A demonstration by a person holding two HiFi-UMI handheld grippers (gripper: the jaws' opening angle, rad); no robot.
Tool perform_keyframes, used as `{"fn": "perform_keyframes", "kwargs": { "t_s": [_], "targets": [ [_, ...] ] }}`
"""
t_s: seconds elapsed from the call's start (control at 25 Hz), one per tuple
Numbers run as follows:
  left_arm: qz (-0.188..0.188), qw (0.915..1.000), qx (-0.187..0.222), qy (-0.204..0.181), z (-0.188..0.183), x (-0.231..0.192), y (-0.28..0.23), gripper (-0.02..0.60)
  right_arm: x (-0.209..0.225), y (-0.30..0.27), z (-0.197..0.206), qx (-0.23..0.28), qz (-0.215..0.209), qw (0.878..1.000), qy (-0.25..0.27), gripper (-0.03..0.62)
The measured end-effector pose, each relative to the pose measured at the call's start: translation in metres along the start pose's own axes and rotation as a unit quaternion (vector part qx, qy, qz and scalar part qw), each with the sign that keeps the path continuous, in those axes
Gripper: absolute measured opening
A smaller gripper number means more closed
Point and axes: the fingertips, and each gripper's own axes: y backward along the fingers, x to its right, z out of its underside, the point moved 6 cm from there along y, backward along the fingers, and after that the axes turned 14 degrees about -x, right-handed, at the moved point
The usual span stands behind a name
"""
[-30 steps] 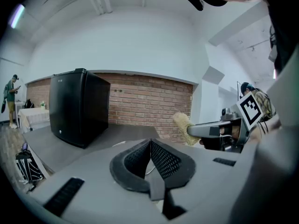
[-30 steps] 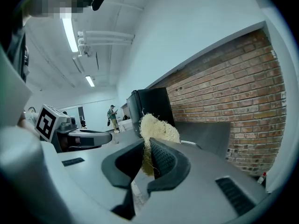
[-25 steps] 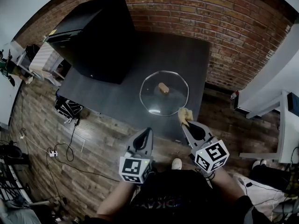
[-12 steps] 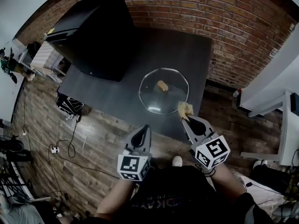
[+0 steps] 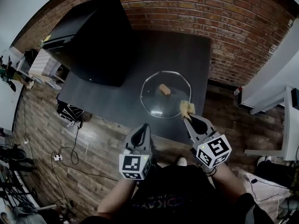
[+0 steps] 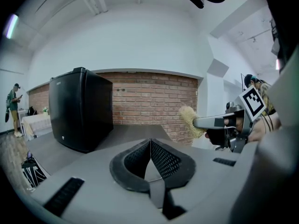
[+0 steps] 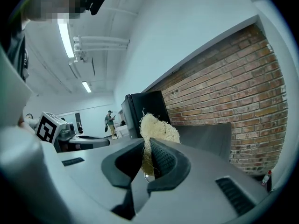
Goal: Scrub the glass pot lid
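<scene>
A round glass pot lid (image 5: 165,94) with a tan knob (image 5: 164,88) lies flat on the dark table (image 5: 117,99). My right gripper (image 5: 189,114) is shut on a pale yellow fibrous scrubber (image 5: 186,107), which hovers at the lid's near right rim. The right gripper view shows the scrubber (image 7: 156,128) pinched between the jaws and sticking out above them. My left gripper (image 5: 143,130) is shut on nothing and sits near the table's front edge, below the lid. From the left gripper view, the right gripper (image 6: 205,122) and the scrubber (image 6: 190,120) appear off to the right.
A large black cabinet (image 5: 96,36) stands on the table's far left. A brick wall (image 5: 233,27) runs behind and to the right. Cables and a bag (image 5: 67,110) lie on the wood floor at left. A person (image 6: 12,108) stands far away.
The right gripper with the scrubber has shifted slightly up and right along the lid's near right rim. The left gripper has barely moved.
</scene>
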Motion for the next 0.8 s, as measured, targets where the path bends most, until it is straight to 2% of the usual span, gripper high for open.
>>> {"fn": "perform_keyframes", "kwargs": {
  "t_s": [0.44,0.8],
  "targets": [
    [0.075,0.9963,-0.031,-0.026,-0.013,-0.090,-0.055,0.032,-0.011,-0.065,-0.025,0.007,0.079,0.996,-0.035,0.041],
    [0.148,0.9847,-0.069,-0.062,-0.014,-0.134,-0.113,0.032,-0.014,-0.115,-0.027,-0.001,0.140,0.987,-0.074,0.041]
  ]
}}
